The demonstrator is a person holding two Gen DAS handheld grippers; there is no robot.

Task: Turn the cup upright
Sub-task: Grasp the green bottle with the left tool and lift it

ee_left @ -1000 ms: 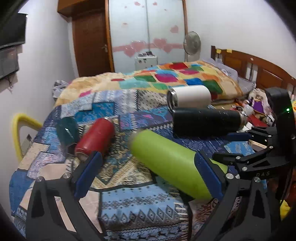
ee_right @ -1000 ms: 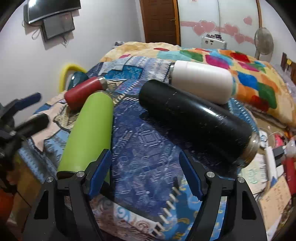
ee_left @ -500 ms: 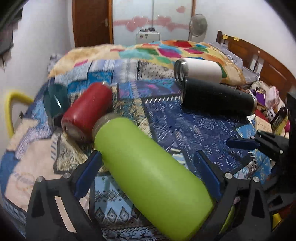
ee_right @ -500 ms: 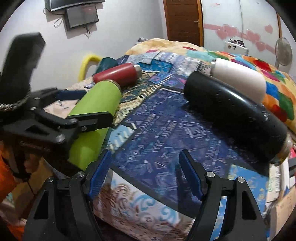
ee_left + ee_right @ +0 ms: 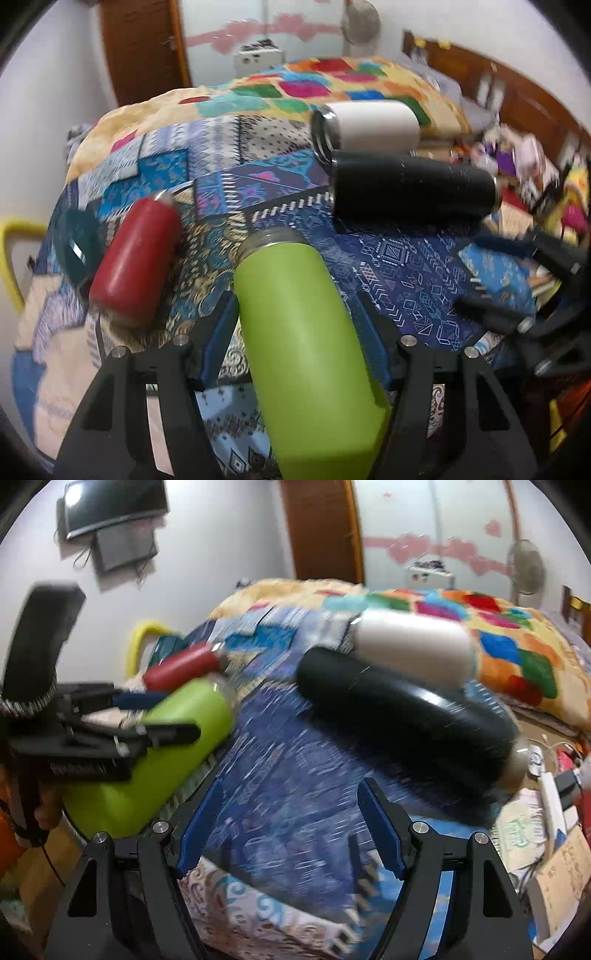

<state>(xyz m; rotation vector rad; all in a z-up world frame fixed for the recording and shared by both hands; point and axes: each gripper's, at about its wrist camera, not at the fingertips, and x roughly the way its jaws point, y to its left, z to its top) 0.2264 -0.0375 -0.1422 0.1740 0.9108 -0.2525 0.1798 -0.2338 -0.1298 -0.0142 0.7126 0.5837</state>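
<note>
**Left gripper straddles the green cup; right gripper stands by**

Where the blue pads [image 5: 221, 332] of the left gripper [image 5: 295, 332] reach forward, the green cup [image 5: 295, 314] lies directly between them, one pad on each flank. The pads look to be touching or just shy of its sides; whether they are truly clamped cannot be told. The cup lies on its side on the patterned bedspread [image 5: 406, 295], its long axis running from about six o'clock up to twelve in the left wrist view, the threaded metal mouth at the far end. By my judgement the coming move turns on that: the fingers cross the axis near the base half, so a tilt about the wrist should raise the mouth.

The right gripper [image 5: 288, 827] is spread wide around nothing, only bedspread between its pads. From it the cup sits toward nine o'clock, so the left gripper is plainly nearer.

Further out lie a red cup [image 5: 136, 258] at ten o'clock, a black cup [image 5: 413, 188] and a white cup [image 5: 369, 125] at one o'clock.

The right wrist view alone shows the left gripper from the side, though blurred; only the left view shows the mouth.
</note>
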